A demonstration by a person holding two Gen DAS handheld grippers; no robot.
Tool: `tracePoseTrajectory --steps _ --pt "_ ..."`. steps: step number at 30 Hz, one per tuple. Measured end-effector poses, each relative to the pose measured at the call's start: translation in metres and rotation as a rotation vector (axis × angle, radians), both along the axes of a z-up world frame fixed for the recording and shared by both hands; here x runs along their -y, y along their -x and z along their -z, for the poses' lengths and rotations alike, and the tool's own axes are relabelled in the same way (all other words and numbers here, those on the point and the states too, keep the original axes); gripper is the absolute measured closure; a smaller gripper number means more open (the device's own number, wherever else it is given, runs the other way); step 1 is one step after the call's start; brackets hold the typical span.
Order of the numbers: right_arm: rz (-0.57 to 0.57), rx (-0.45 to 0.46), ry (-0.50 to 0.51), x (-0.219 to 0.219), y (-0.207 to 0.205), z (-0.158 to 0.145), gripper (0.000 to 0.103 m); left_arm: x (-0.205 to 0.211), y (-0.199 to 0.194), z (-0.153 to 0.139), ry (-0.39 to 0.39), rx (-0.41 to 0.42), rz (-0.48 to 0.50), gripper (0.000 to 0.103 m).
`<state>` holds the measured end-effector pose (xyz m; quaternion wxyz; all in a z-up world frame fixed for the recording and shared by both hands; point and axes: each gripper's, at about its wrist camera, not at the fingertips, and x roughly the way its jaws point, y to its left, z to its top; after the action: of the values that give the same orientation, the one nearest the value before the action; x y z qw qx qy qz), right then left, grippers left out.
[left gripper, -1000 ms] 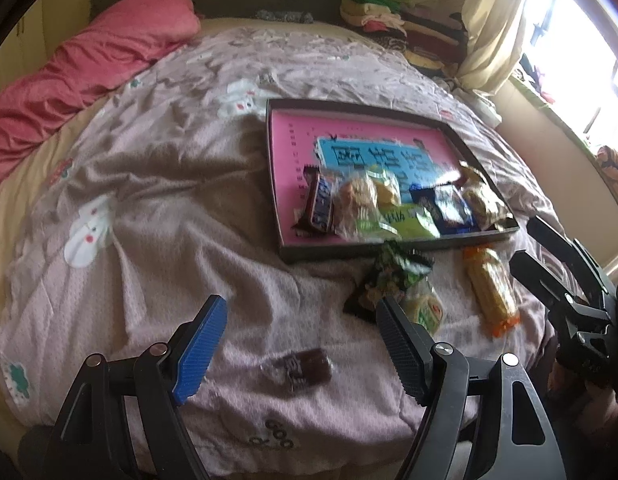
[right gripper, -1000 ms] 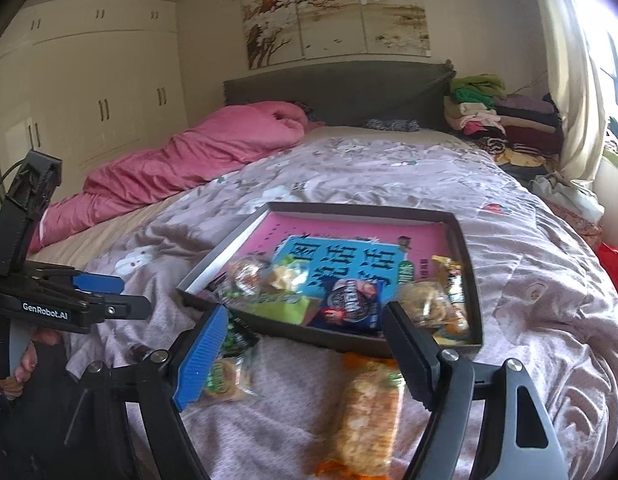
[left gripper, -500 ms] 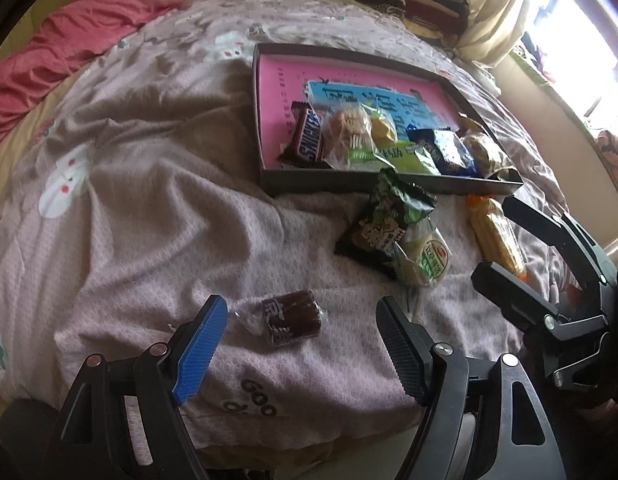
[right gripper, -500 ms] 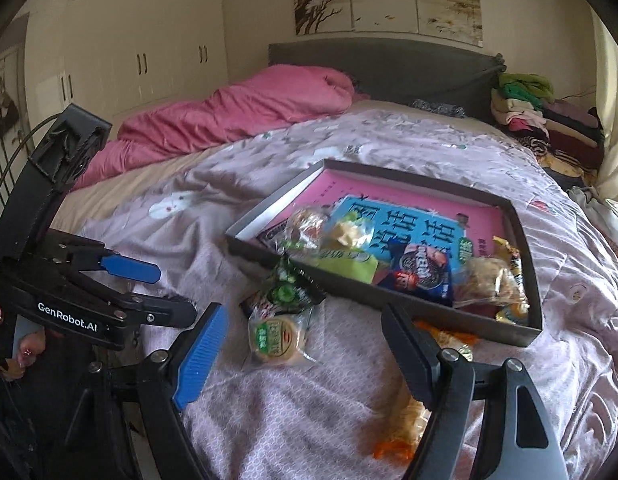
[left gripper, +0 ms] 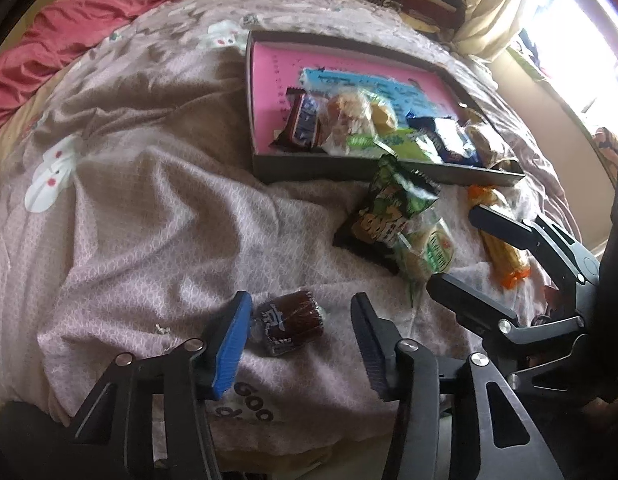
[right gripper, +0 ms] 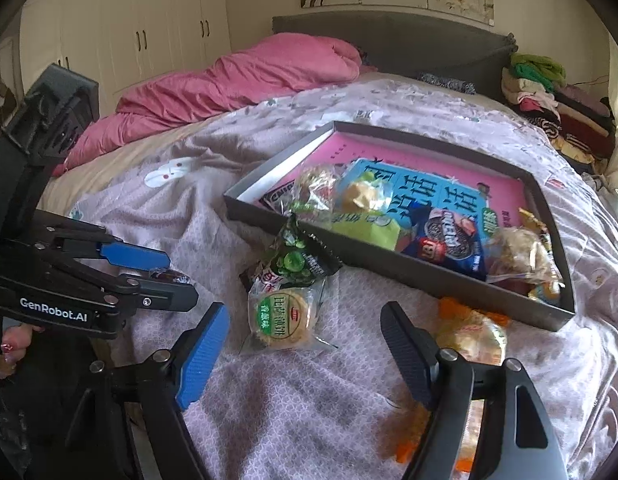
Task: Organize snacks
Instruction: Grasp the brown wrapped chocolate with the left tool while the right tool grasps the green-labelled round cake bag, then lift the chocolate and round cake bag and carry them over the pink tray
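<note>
A dark tray (left gripper: 349, 170) with a pink floor holds several wrapped snacks; it also shows in the right wrist view (right gripper: 409, 276). On the bedspread in front of it lie a small brown wrapped snack (left gripper: 289, 322), a green-black packet (left gripper: 393, 208), a round biscuit pack (right gripper: 279, 318) and an orange-ended snack (right gripper: 473, 334). My left gripper (left gripper: 299, 326) is open with its jaws on either side of the brown snack. My right gripper (right gripper: 305, 338) is open just above the round biscuit pack, and it also shows in the left wrist view (left gripper: 455, 248).
A pink duvet (right gripper: 237, 80) lies along the far left of the bed. Folded clothes (right gripper: 557, 104) are stacked at the far right by the headboard. The bed's front edge (left gripper: 309, 452) is just below my left gripper.
My left gripper has moved forward and down so the brown snack now sits between its jaws. My right gripper has swung left, over the round biscuit pack.
</note>
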<state>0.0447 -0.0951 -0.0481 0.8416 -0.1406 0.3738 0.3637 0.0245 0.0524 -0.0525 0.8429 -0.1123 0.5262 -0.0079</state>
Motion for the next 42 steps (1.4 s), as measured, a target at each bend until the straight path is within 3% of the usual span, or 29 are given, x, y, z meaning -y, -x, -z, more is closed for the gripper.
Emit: tracePoseTrajectory --steps 7,14,24,32,42 --pt "-0.029 0.0 0.05 -0.014 -0.003 0.013 0.035 -0.005 -0.002 0.01 0.036 -0.034 -0.017 0.053" --pt "-0.055 -0.005 0.051 -0.016 -0.008 0.02 0.06 -0.007 -0.003 0.015 0.047 -0.041 -0.029 0.062" --pt "-0.001 -0.042 0.0 0.003 -0.015 0.012 0.062 -0.001 0.001 0.005 0.039 -0.006 -0.001 0.066" --pt "0.081 -0.014 -0.102 0.033 -0.026 -0.011 0.062 0.004 0.004 -0.024 0.01 0.094 0.017 0.066" --pt "0.117 0.009 -0.157 0.046 -0.032 -0.023 0.062 0.011 -0.006 -0.036 -0.008 0.141 0.007 0.066"
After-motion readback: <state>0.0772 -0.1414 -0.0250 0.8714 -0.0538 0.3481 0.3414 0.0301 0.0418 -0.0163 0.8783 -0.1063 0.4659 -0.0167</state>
